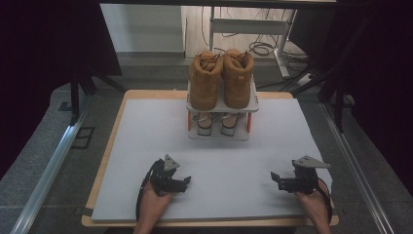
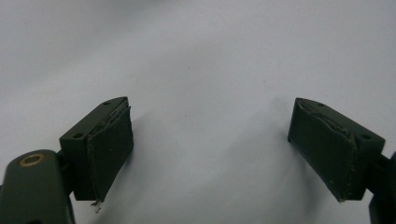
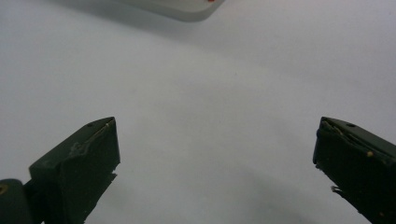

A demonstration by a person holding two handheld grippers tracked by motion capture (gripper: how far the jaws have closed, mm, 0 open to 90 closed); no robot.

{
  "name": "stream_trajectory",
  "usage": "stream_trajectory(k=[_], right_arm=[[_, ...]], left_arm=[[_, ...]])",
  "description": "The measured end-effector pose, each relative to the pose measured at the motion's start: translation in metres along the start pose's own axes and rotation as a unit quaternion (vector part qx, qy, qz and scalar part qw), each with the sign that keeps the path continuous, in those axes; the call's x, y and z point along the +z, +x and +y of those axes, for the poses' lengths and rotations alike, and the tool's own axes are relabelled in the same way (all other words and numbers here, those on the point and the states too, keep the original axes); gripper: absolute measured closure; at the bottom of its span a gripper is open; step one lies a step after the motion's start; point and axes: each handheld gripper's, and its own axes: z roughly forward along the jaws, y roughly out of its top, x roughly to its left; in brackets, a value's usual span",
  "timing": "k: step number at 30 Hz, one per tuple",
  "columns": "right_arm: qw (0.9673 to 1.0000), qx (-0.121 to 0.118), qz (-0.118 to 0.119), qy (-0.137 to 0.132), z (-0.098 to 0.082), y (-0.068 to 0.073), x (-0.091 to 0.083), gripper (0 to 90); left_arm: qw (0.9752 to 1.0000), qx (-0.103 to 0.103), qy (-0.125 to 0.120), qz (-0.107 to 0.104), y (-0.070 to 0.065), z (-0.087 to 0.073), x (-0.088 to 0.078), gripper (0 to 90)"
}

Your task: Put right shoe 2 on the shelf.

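Boots [image 1: 221, 78] atop rack [image 1: 253, 103], well beyond left hand-held gripper [image 1: 184, 182], jaws apart

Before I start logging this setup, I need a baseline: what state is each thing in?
Left tongs: open, empty, low over the white table.
Right tongs: open, empty, near the table's right edge.
Tan boots: paired, upright on the rack's top shelf, toes toward the person.
Rack: standing at the table's far side.
Smaller shoes: on the lower shelf, partly hidden.
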Motion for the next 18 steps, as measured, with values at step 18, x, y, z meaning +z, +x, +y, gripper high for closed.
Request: stream_trajectory(k=[18], right_arm=[[0.9978,-0.003,-0.006,0.066,-0.014,0.001,0.018,0.6]], left_arm=[[1.0000,0.000,0.000,0.000,0.000,0.000,0.000,14.1]])
